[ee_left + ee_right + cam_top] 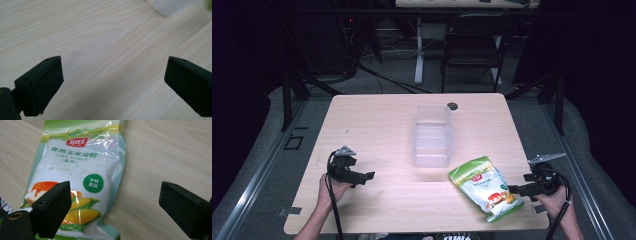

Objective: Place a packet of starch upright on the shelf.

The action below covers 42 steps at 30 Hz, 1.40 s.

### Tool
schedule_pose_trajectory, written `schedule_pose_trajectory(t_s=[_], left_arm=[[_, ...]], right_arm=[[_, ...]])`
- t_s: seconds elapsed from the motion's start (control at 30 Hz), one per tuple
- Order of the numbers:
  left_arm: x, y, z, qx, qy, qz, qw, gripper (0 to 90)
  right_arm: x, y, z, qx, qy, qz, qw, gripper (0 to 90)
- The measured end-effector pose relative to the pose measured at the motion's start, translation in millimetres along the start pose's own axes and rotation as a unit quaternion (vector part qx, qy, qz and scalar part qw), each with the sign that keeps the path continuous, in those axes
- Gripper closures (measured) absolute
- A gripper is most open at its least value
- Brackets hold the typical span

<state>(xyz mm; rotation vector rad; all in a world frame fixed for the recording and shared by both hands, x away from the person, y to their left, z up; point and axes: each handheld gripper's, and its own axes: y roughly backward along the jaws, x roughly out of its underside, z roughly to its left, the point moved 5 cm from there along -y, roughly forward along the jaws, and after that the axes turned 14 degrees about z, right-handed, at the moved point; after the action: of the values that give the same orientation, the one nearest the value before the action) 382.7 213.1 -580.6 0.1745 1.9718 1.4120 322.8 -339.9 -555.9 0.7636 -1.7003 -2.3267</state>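
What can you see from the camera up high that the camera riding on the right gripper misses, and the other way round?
High view alone: the clear plastic storage box mid-table, the left gripper with open jaws, the person's hands, and a dark chair beyond the table.

Right gripper view alone: the print on the green and white corn starch bag, reading "CORN STARCH", with corn cobs and a green round badge.

Both: that bag lying flat on the pale wooden table, and the right gripper, jaws open, one jaw over the bag's edge.
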Motion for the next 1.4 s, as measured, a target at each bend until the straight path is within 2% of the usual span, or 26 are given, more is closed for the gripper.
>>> schedule_pose_trajectory(t_s=[0.47, 0.53, 0.7, 0.93, 1.0, 1.23, 1.4], left_arm=[[-1.1, -2.2, -0.9, 0.003, 0.002, -0.001, 1.0, 2.2], [-1.1, -3.5, -1.3, 0.005, -0.001, 0.005, 1.0, 2.2], [-1.8, -4.0, -2.5, 0.004, -0.001, 0.003, 1.0, 1.5], [-4.7, -2.8, -5.6, 0.006, -0.012, 0.0, 0.9999, 0.7], [-4.3, -3.7, -5.7, 0.004, -0.017, 0.002, 0.9998, 0.7], [-4.5, -5.1, -5.9, 0.002, -0.022, 0.008, 0.9997, 0.7], [-5.2, -6.1, -4.8, 0.004, -0.02, 0.01, 0.9997, 0.7]], right_arm=[[-3.1, -1.3, -0.1, -0.003, 0.0, -0.005, 1.0, 9.4], [-4.4, -2.3, 0.0, -0.007, 0.002, 0.002, 1.0, 9.2], [-7.7, -1.3, 2.6, -0.005, 0.005, 0.003, 1.0, 11.3], [-17.6, -1.4, 6.0, -0.019, 0.019, 0.003, 0.9996, 12.7], [-25.6, -5.0, 5.7, -0.032, 0.026, 0.007, 0.9991, 14.6], [-40.5, -16.3, 5.9, -0.039, 0.035, 0.034, 0.9981, 18.0], [-48.0, -29.7, -4.5, -0.045, 0.029, 0.049, 0.9974, 22.4]])
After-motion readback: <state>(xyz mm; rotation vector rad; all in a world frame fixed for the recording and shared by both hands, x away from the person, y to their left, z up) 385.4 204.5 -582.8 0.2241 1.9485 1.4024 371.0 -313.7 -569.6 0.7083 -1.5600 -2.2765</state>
